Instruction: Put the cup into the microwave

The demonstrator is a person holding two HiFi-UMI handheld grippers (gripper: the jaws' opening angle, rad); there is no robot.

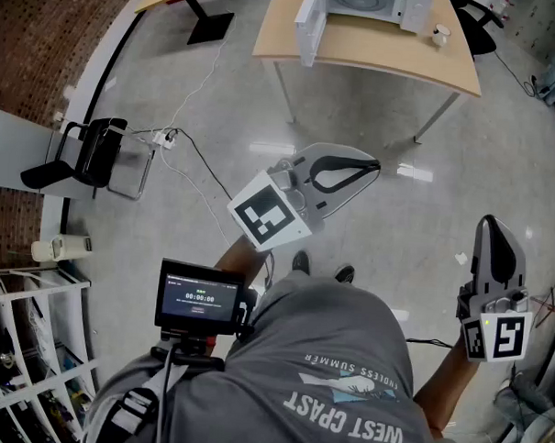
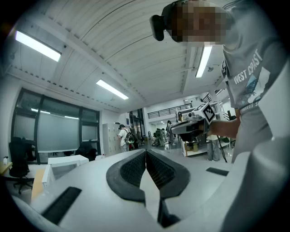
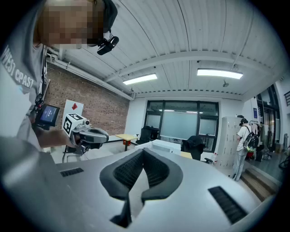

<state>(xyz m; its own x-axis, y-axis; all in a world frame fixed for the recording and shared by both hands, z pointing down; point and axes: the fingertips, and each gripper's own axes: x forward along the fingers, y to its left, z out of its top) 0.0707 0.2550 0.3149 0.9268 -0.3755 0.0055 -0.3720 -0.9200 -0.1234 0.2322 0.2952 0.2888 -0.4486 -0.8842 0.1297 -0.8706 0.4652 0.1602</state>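
Note:
A white microwave with its door swung open stands on a wooden table at the far side of the floor. A small white cup sits on that table just right of the microwave. My left gripper is held out level over the floor, well short of the table, shut and empty. My right gripper hangs at the right, also shut with nothing in it. In the left gripper view the pads meet at the tip. In the right gripper view the pads meet too, with the microwave far beyond.
A black chair and a power strip with cables lie on the floor at left. White shelving stands at lower left. A small monitor rides on the person's chest. Other people stand far off.

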